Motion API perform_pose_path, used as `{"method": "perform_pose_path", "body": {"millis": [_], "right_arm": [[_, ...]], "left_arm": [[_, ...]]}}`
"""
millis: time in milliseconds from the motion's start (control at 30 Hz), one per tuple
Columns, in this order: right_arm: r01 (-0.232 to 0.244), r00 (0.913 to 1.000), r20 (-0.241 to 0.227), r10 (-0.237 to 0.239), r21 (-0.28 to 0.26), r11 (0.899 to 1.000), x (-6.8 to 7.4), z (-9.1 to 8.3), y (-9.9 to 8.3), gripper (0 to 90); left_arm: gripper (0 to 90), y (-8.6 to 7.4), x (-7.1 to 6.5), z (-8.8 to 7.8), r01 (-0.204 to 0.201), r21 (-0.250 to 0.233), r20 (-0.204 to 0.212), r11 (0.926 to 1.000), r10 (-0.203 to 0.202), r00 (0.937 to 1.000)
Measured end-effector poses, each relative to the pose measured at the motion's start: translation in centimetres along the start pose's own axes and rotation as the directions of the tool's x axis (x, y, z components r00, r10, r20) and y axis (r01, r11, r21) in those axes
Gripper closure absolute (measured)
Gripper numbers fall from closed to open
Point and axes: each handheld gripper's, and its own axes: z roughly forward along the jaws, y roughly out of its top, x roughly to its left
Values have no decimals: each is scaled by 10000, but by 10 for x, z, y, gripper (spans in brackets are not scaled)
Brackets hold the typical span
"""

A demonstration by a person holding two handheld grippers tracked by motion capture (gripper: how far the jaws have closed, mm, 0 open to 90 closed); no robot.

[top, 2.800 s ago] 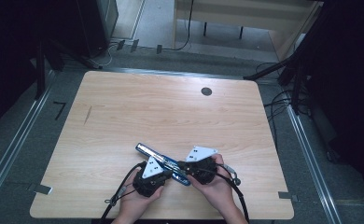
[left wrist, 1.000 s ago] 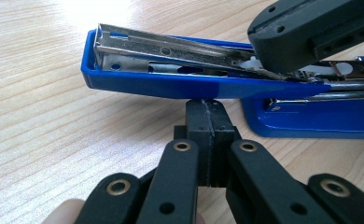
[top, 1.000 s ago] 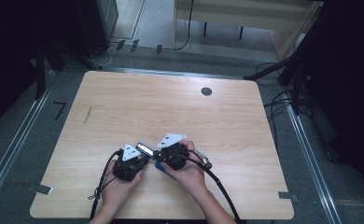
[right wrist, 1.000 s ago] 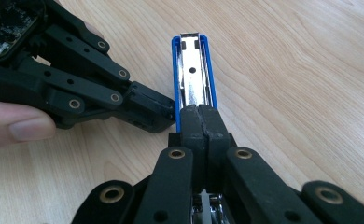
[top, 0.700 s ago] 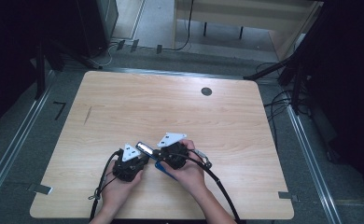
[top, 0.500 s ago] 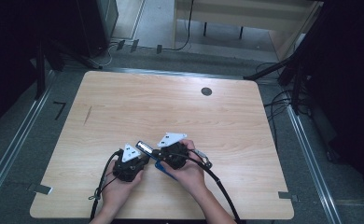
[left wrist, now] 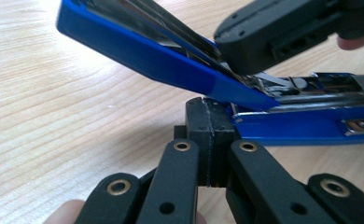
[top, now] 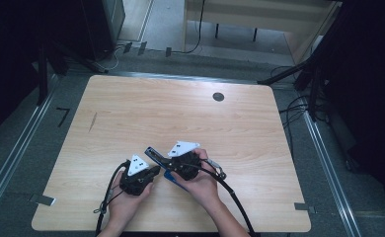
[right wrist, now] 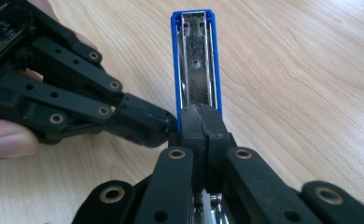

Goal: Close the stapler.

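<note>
A blue stapler (top: 173, 178) lies open near the table's front, between two hand-held grippers. In the right gripper view its blue lid (right wrist: 196, 56) stands up and away from my right gripper (right wrist: 202, 122), showing its metal inside. The right jaws are shut on the stapler near its hinge. My left gripper (left wrist: 208, 135) is shut, and its tips press against the end of the blue base (left wrist: 311, 127). The lid (left wrist: 138, 46) slants up to the left above them. In the high view the left gripper (top: 153, 171) and the right gripper (top: 170, 162) sit close together.
The wooden table (top: 146, 113) has a small dark round hole (top: 218, 97) at the back right. Black cables (top: 230, 197) trail from both grippers toward the front edge. The person's hands (top: 200, 185) wrap both gripper bodies. Floor cables lie beyond the table's right edge.
Since 2.8 s ago both hands and the stapler have shifted left on the table. Over the last second they have stayed almost still.
</note>
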Motion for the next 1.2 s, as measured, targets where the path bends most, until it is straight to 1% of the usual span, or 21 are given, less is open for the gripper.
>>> {"method": "perform_pose_path", "body": {"millis": [100, 200, 333, 467, 600, 667, 733, 800, 900, 967, 1167, 1200], "right_arm": [[-6, 10000, 19, 6, -38, 10000, 0, -2, 0, 900], [-19, 10000, 48, 19, -72, 10000, 1, -5, 0, 900], [-74, 9999, 125, 76, -164, 9998, 0, -12, 2, 900], [-20, 9999, 131, 22, -212, 9998, 1, -13, 1, 900], [-80, 9998, 155, 83, -239, 9997, 2, -15, 0, 900], [-25, 9999, 138, 30, -324, 9995, 1, -16, 0, 900], [-115, 9999, 116, 119, -354, 9993, 1, -18, 0, 900], [-107, 9999, 125, 112, -421, 9991, 1, -20, 0, 900], [-69, 9999, 124, 75, -466, 9989, 1, -21, 0, 900], [-128, 9998, 141, 134, -424, 9990, 1, -23, 0, 900], [-193, 9997, 142, 200, -495, 9986, 1, -25, -1, 900], [-127, 9998, 139, 135, -518, 9986, 1, -26, -2, 900]], "left_arm": [[900, -3, -1, -1, 68, 35, 145, 10000, -68, 9999], [900, -5, -4, -2, -19, 88, 232, 10000, 17, 9997], [900, -6, -5, -2, -64, -61, 452, 10000, 67, 9990], [900, -6, -8, -1, -64, -100, 524, 9999, 69, 9986], [900, -7, -13, -1, -228, -55, 620, 9997, 231, 9978], [900, -7, -15, 0, -290, -38, 657, 9996, 291, 9974], [900, -7, -17, 1, -351, -56, 697, 9994, 354, 9969], [900, -7, -19, 2, -431, -22, 700, 9991, 432, 9966], [900, -7, -21, 2, -486, -31, 721, 9988, 487, 9962], [900, -7, -23, 3, -519, -30, 754, 9986, 520, 9958], [900, -7, -32, 6, -685, -14, 930, 9977, 683, 9933], [900, -7, -33, 6, -728, 6, 951, 9973, 724, 9928]]}}
